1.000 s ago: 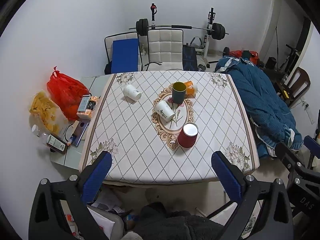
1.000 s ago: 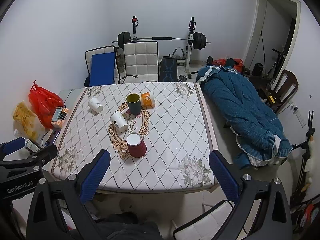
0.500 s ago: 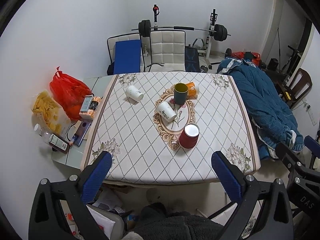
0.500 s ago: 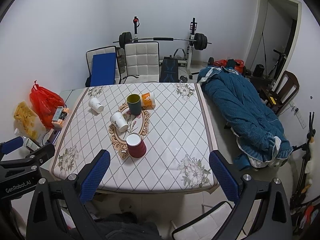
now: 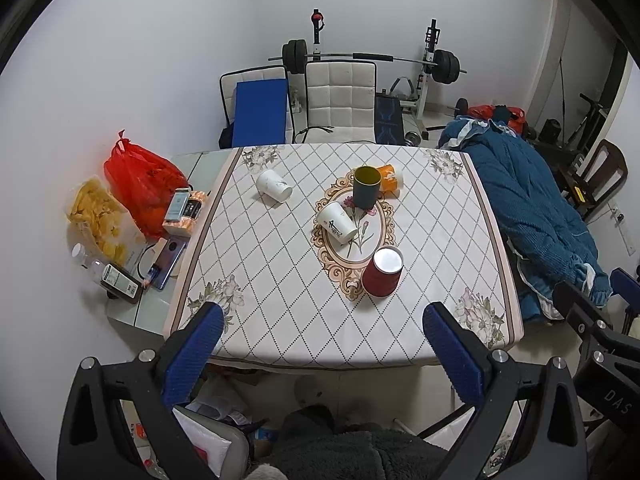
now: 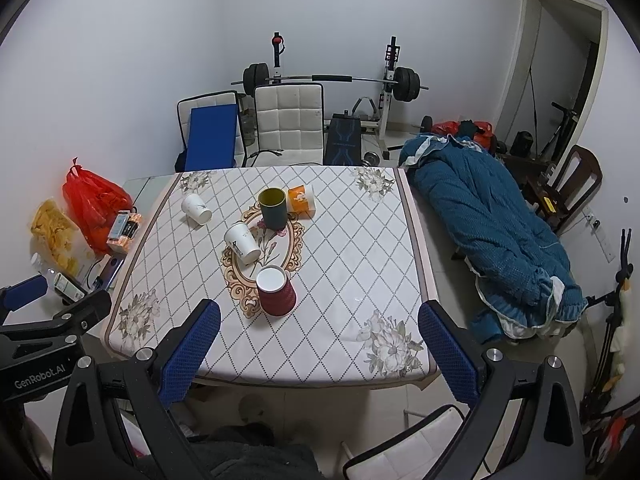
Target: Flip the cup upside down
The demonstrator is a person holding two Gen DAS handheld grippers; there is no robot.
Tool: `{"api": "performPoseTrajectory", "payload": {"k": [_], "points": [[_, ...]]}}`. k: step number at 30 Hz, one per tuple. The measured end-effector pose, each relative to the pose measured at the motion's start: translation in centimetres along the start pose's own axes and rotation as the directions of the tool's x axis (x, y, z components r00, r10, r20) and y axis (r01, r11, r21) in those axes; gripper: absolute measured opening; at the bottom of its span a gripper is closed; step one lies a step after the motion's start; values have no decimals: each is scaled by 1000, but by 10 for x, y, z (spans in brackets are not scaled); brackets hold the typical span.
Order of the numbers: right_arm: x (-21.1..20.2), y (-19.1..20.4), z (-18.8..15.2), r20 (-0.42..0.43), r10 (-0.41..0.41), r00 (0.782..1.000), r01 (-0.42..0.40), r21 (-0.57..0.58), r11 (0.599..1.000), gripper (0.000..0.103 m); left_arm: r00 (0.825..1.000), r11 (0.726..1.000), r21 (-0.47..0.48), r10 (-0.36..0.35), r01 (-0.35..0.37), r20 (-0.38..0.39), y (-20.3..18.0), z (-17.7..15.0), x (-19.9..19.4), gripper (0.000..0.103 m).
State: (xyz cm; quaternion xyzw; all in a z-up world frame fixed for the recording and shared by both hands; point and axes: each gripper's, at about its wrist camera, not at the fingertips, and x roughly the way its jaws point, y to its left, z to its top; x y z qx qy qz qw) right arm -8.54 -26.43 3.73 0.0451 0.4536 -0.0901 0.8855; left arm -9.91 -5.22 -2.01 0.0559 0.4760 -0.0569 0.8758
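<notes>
A worktop (image 5: 280,288) carries five cups. At its centre medallion, the red cup (image 5: 382,272) already stands upside down; the dark cup (image 5: 366,186) stands upright, probably the one left to flip. Two white cups and an orange one lie nearby. Both grippers (image 5: 320,344) (image 6: 318,342) hover off the near edge, jaws spread, empty.

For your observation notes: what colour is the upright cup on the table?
Dark green cup with a yellow-olive inside; right wrist view shows it best.
</notes>
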Motion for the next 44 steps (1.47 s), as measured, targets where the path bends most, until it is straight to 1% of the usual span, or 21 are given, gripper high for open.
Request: {"api": "performPoseTrajectory", "payload": {"k": [18, 44], "points": [[3, 2, 5, -2, 17, 1000, -17, -11, 1000, 101, 1000, 1000, -11, 12, -12, 1, 3, 2, 2, 102], [12, 1, 2, -12, 39, 999, -39, -25, 999, 101, 1000, 1000, -14, 14, -14, -8, 8, 0, 9, 102]]}}
